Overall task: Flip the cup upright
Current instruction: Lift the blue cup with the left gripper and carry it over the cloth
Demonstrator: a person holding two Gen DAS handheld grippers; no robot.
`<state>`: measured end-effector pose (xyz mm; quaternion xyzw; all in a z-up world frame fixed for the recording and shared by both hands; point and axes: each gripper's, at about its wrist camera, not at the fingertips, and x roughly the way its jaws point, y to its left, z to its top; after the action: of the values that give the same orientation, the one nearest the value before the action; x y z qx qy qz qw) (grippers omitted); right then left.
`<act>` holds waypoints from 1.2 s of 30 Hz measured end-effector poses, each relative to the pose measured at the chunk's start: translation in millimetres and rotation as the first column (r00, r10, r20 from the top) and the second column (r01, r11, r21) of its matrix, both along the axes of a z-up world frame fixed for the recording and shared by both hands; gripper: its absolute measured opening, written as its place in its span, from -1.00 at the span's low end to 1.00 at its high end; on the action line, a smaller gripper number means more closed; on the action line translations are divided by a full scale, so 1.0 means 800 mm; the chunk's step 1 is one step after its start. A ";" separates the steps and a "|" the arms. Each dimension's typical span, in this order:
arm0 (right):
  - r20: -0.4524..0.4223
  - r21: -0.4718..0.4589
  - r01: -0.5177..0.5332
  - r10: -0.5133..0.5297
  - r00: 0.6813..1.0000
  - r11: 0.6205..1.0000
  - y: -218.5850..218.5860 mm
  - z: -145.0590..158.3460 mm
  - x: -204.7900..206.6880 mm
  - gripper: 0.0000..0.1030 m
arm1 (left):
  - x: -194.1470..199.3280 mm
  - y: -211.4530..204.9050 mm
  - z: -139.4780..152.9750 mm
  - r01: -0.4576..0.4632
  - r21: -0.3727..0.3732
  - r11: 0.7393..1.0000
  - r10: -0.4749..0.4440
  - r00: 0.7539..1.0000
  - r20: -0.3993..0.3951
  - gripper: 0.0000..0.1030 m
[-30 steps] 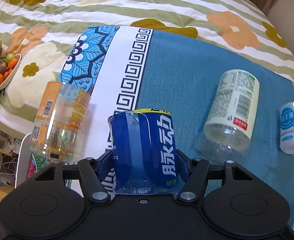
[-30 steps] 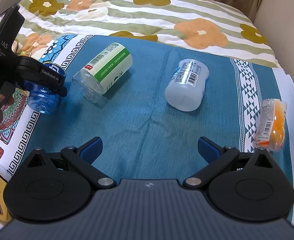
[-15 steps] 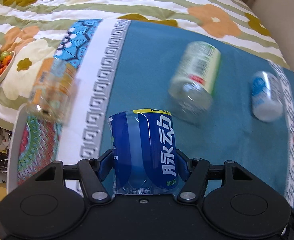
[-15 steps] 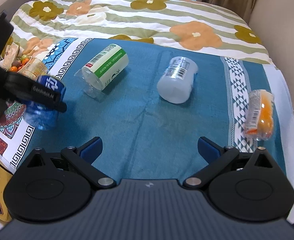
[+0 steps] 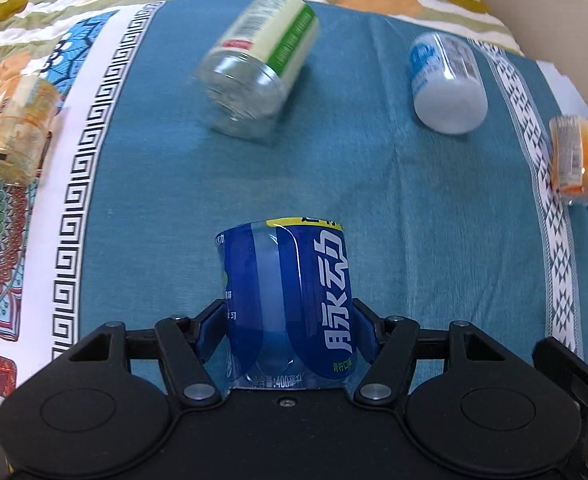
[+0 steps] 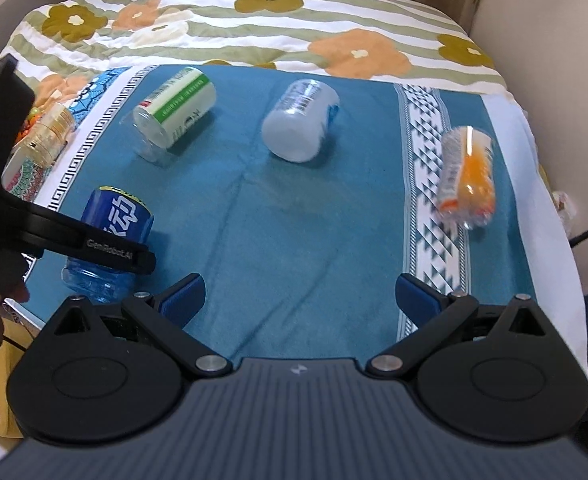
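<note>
My left gripper (image 5: 287, 330) is shut on a blue cup cut from a bottle (image 5: 289, 296), held above the teal cloth (image 5: 414, 240). In the right wrist view the blue cup (image 6: 111, 240) hangs tilted at the left in the left gripper (image 6: 93, 248), its clear base toward me. My right gripper (image 6: 300, 296) is open and empty over the cloth's near part. A green-and-white cup (image 6: 175, 110), a white cup (image 6: 302, 120) and an orange cup (image 6: 468, 176) lie on their sides.
Another orange-labelled clear cup (image 6: 49, 132) lies at the left edge beside a small dish of fruit (image 6: 29, 120). A flowered striped bedspread (image 6: 253, 28) lies beyond the cloth. Walls rise on both sides.
My left gripper has carried the blue cup to the right and toward the cloth's near middle. The right gripper has pulled back and risen slightly, still open.
</note>
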<state>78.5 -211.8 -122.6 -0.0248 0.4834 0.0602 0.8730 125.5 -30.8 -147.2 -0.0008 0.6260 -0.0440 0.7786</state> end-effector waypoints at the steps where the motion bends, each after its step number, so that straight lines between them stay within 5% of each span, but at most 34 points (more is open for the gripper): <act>1: -0.001 0.000 0.003 -0.003 1.000 1.000 -0.002 0.000 -0.002 1.00 | -0.001 -0.004 -0.002 0.007 0.005 1.000 -0.007 1.000 0.001 0.33; 14: -0.015 -0.002 0.035 -0.035 0.999 0.999 -0.022 -0.006 -0.012 1.00 | -0.002 -0.011 -0.008 0.048 0.048 0.998 -0.049 0.999 0.023 0.36; 21: -0.010 0.000 0.031 -0.031 0.999 1.000 -0.018 -0.003 -0.011 1.00 | -0.004 -0.015 -0.003 0.067 0.073 0.995 -0.071 0.996 0.045 0.75; 36: 0.010 0.019 0.004 -0.004 1.000 1.000 -0.004 0.021 -0.002 1.00 | -0.024 0.007 0.042 0.039 0.032 0.999 -0.041 0.995 0.089 0.83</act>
<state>77.0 -214.8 -105.6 -0.0160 0.4786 0.0630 0.8756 106.5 -25.6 -113.6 0.0257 0.5908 -0.0500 0.8049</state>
